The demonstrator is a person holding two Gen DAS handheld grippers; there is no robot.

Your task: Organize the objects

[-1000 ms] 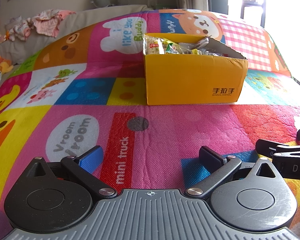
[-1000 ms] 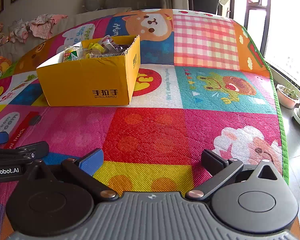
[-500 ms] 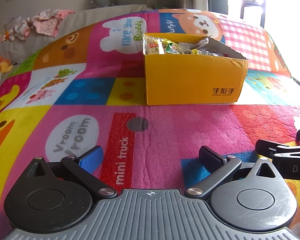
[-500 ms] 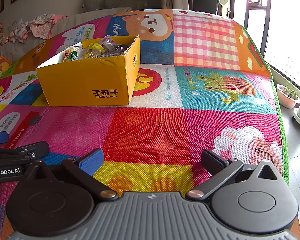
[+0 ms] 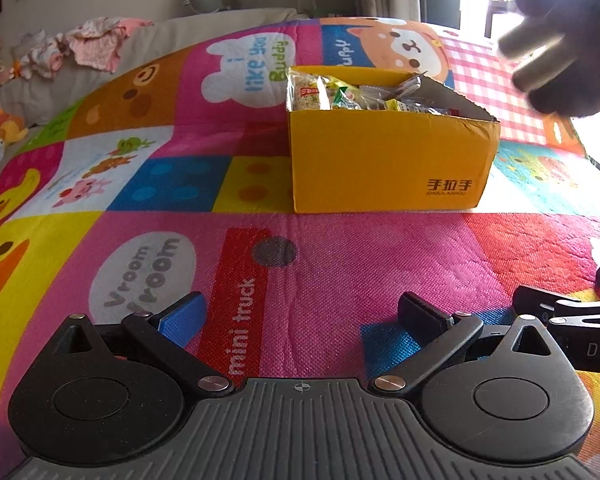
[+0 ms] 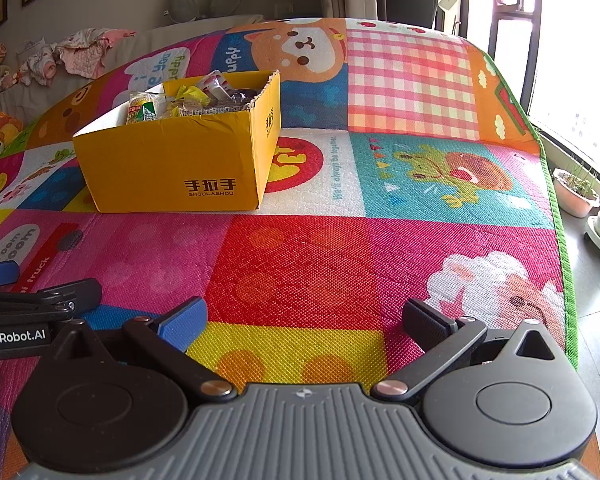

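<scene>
A yellow cardboard box (image 5: 392, 164) full of wrapped snack packets (image 5: 332, 94) stands on the colourful play mat (image 5: 332, 252); it also shows in the right wrist view (image 6: 172, 172). My left gripper (image 5: 300, 316) is open and empty, low over the mat in front of the box. My right gripper (image 6: 304, 320) is open and empty, beside the left one, to the box's right. A dark gloved hand (image 5: 568, 40) holding two pale cylinders is blurred at the upper right of the left wrist view, above and behind the box.
The mat's green edge (image 6: 556, 208) runs along the right, with floor, a plant pot (image 6: 576, 196) and a white stand beyond. Clothes and soft toys (image 5: 4, 128) lie at the far left by the wall.
A gloved hand with two pale cylinders has come into the left wrist view at the upper right. Both grippers and the box have not moved.
</scene>
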